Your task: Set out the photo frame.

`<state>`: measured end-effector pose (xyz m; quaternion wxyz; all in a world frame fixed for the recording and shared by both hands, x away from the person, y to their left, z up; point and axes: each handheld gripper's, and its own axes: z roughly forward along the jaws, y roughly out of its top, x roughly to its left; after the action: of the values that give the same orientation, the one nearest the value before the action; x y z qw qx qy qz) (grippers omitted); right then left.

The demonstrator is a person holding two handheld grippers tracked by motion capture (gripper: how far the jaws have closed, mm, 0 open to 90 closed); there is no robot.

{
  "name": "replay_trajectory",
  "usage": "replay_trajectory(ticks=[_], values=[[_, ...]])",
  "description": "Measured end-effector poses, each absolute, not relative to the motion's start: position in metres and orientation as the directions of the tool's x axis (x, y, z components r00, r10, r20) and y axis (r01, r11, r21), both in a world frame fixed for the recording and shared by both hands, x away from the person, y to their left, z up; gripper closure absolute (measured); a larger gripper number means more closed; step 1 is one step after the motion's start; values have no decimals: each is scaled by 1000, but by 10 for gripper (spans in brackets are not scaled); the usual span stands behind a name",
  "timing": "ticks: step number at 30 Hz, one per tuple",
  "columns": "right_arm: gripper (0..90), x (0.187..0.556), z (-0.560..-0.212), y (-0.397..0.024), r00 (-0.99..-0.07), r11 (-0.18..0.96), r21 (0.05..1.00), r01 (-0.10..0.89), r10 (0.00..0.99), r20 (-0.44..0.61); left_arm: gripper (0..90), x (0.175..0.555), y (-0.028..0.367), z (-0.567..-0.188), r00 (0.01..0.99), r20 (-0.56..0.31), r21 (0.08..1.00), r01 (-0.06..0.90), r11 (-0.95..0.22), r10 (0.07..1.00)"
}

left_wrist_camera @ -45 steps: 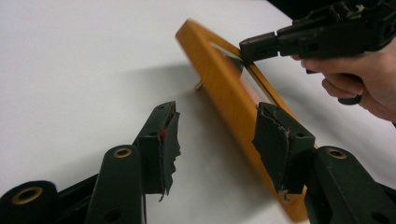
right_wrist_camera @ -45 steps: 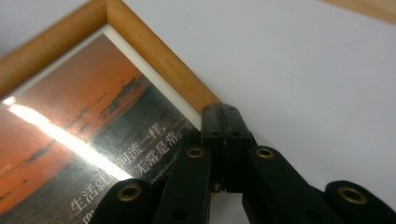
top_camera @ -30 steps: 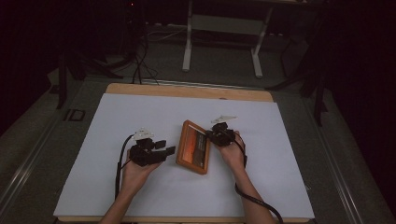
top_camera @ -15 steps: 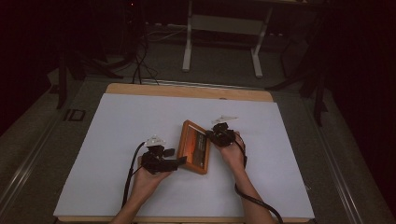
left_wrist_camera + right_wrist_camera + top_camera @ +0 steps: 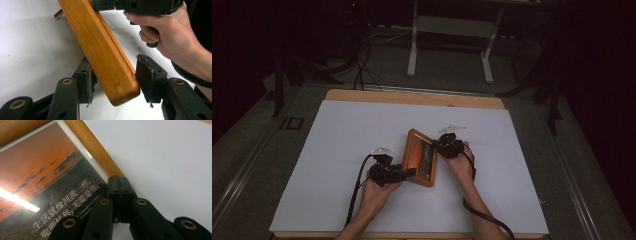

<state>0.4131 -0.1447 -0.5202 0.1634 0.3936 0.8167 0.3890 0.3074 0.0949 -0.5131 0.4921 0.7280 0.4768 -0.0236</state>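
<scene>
Wooden picture frame (image 5: 420,157), holding a sunset print with white lettering, sits just below the centre of the tabletop (image 5: 337,150), tilted up off the sheet between your two hands. Your right gripper (image 5: 441,146) is clenched on the frame's edge at 3 o'clock; in the right gripper view the pads (image 5: 121,191) are pinched together on the wooden rail. Your left gripper (image 5: 411,173) has come to the frame's near corner at 7 o'clock. Its jaws have just been closing, and the corner lies between them. In the left gripper view one pad (image 5: 88,80) appears to touch the wood while the other pad (image 5: 146,76) stands a little off it, so I judge this grip not yet made; the angle is awkward and I would not swear to the contact.

Progress: the frame is raised and steadied on one side. A second hold at the near corner remains to be completed. What follows, standing it or turning it, is still to do. A small metal piece (image 5: 58,13) shows at the frame's far end, possibly its stand.

Surface: a white sheet over a wooden board, clean. Room: dark, with a grey floor, a white stand (image 5: 452,30) at 12 o'clock and cables (image 5: 362,60) at 11 o'clock.
</scene>
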Motion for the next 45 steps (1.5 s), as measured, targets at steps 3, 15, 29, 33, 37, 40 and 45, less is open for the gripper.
replay_trajectory(ticks=[3, 15, 29, 33, 37, 40, 45], values=[[899, 410, -520, -147, -634, 385, 765, 516, 772, 39, 537, 308, 94, -512, 539, -509, 691, 721, -55, 671], [821, 368, -483, -176, -665, 330, 853, 404, 746, 27, 646, 312, 63, -492, 598, -408, 747, 653, -124, 690], [857, 337, -452, -211, -643, 286, 907, 310, 765, -21, 690, 296, 34, -478, 771, -171, 833, 446, -328, 614], [897, 334, -451, -214, -644, 292, 905, 309, 765, -27, 682, 294, 34, -481, 774, -170, 846, 432, -312, 610], [898, 333, -452, -215, -643, 289, 907, 305, 766, -28, 563, 295, 36, -491, 759, -202, 850, 450, -275, 619], [898, 332, -452, -216, -643, 287, 908, 304, 765, -27, 540, 295, 35, -501, 759, -224, 848, 461, -262, 612], [898, 332, -453, -217, -645, 284, 911, 301, 764, -25, 578, 294, 28, -513, 759, -216, 840, 465, -280, 614]])
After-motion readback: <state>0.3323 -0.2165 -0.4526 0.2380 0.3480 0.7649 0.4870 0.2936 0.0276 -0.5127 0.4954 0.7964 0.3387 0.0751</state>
